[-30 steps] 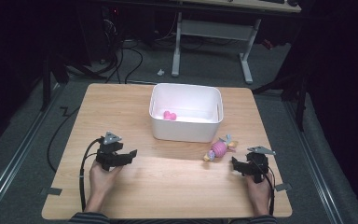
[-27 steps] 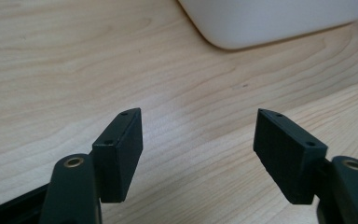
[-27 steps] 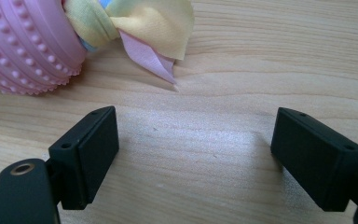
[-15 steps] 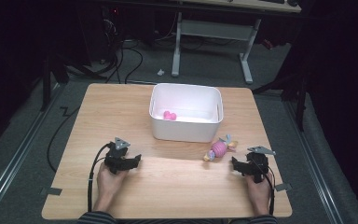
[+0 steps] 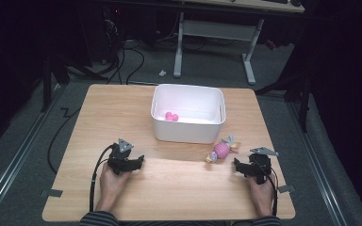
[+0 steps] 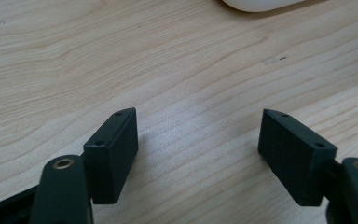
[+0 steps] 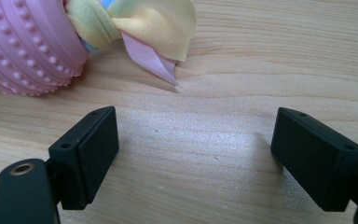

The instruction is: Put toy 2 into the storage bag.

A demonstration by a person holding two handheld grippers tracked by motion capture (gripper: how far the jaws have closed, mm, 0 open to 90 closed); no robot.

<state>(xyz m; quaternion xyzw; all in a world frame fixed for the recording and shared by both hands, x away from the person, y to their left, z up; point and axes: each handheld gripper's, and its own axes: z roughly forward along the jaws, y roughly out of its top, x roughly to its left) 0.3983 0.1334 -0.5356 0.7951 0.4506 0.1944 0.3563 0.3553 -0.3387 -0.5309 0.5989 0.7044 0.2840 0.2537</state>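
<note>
Wooden table (image 5: 179, 188); the right gripper view alone reveals the pink toy's (image 7: 25, 44) bumps.

dark lab: floor cables (image 5: 132, 56), desk frame (image 5: 212, 44)

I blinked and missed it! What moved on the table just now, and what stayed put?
The left tool slid back toward the person's edge of the table and sank lower. Its jaws have just been opening, with nothing between them. Nothing was picked up or dropped. The right tool, open too, kept its place beside the pink toy. The white bin and the pink thing inside it did not move.
</note>
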